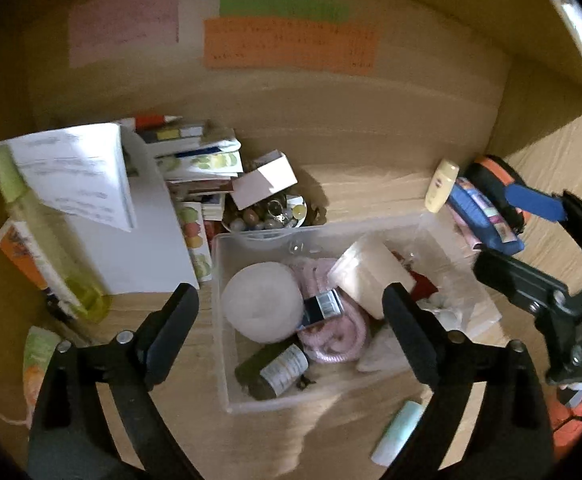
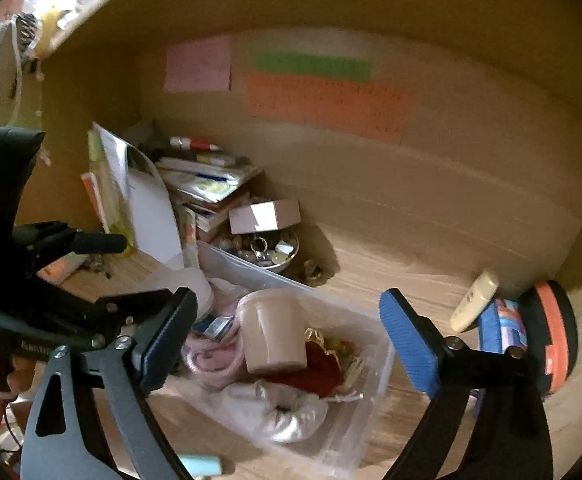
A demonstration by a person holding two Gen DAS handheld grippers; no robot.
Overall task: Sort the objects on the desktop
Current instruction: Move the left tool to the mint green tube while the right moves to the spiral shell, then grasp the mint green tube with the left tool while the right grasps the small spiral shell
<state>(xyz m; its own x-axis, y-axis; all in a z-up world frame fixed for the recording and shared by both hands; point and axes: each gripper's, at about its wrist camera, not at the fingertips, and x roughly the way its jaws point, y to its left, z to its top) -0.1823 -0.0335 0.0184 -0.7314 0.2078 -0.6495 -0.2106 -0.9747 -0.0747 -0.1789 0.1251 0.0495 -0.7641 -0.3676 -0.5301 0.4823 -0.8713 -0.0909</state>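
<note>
A clear plastic bin (image 1: 227,396) sits on the wooden desk. It holds a white ball (image 1: 262,306), a beige jar (image 1: 367,276), a pink knitted cloth (image 1: 331,344), a dark bottle (image 1: 271,372) and red fabric. My left gripper (image 1: 291,312) is open and empty, hovering over the bin's near side. My right gripper (image 2: 287,316) is open and empty above the bin (image 2: 371,408), over the beige jar (image 2: 271,332). The right gripper also shows at the right of the left wrist view (image 1: 531,248).
A small cream bottle (image 1: 442,186), a blue pack (image 1: 483,216) and a black-orange round case (image 1: 503,184) lie right of the bin. A bowl of trinkets (image 1: 267,216), a white box, stacked books and a green bottle (image 1: 47,236) stand at left. A mint tube (image 1: 397,432) lies in front.
</note>
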